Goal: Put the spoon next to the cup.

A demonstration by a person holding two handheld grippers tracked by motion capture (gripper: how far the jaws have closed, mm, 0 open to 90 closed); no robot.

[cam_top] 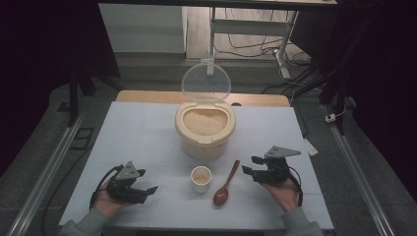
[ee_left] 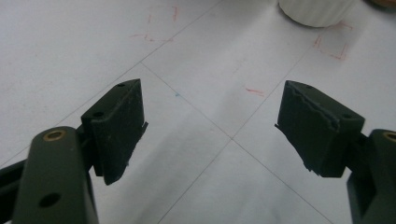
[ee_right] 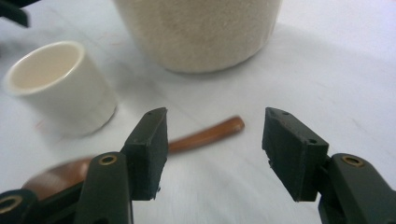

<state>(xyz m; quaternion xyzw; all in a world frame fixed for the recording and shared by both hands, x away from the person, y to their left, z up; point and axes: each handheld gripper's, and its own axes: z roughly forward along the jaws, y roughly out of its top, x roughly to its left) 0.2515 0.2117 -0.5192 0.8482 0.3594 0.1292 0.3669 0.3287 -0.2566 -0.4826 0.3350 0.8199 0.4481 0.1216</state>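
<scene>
A cream tub [cam_top: 204, 129] full of rice stands mid-table, its clear lid [cam_top: 205, 82] tipped up behind it. In front of it sit a small white cup [cam_top: 200, 178] holding rice and a brown wooden spoon [cam_top: 225, 184], bowl toward me. My left gripper [cam_top: 147, 181] rests open at the front left, its jaws [ee_left: 210, 126] wide over bare table. My right gripper [cam_top: 250, 165] is open to the right of the spoon. In the right gripper view nothing lies between its jaws [ee_right: 215, 144]; the spoon [ee_right: 205, 136], cup [ee_right: 60, 88] and tub [ee_right: 196, 32] lie beyond them.
A white sheet with faint grid lines and red marks [ee_left: 332, 49] covers the table [cam_top: 137, 137]. The cup's base [ee_left: 317, 9] shows at the top of the left gripper view. Beyond the table's far edge are a desk frame and cables [cam_top: 275, 46] on the floor.
</scene>
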